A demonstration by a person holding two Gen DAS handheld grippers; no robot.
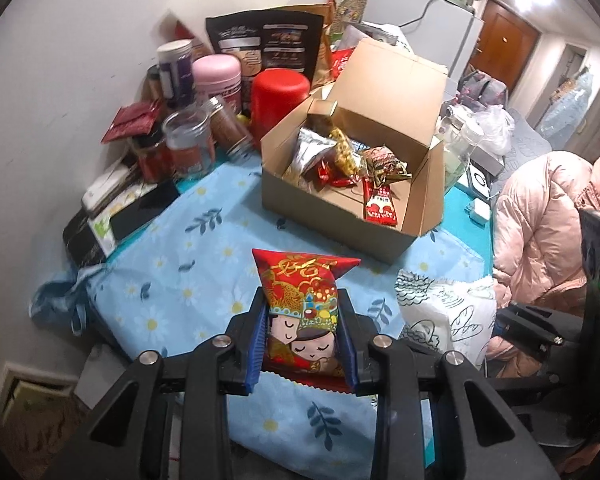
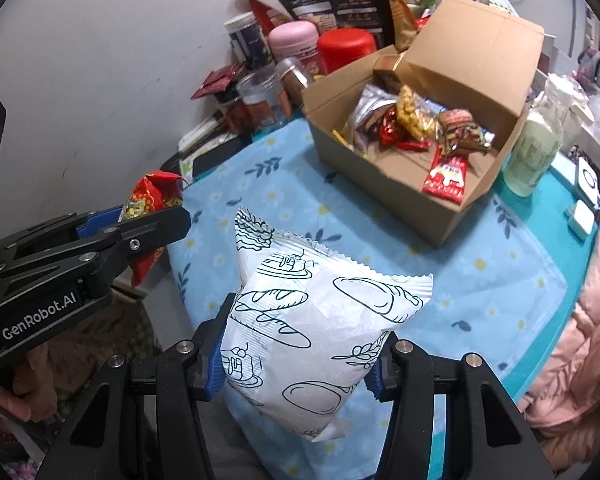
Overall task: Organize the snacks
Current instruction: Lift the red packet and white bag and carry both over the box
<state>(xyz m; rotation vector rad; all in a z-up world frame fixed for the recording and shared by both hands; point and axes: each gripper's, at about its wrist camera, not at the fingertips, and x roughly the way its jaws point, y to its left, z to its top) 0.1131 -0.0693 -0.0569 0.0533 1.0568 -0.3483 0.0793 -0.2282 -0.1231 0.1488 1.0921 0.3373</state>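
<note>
Evidently left jaws pinch a glossy red packet, right jaws a crinkly white pouch.

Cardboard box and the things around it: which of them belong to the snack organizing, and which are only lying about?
Belonging to the job:
- red snack packet, held in the left gripper
- white bread packet, held in the right gripper
- open cardboard box with snacks inside

Lying about:
- red canister
- pink jar
- glass jar
- green bottle
</note>
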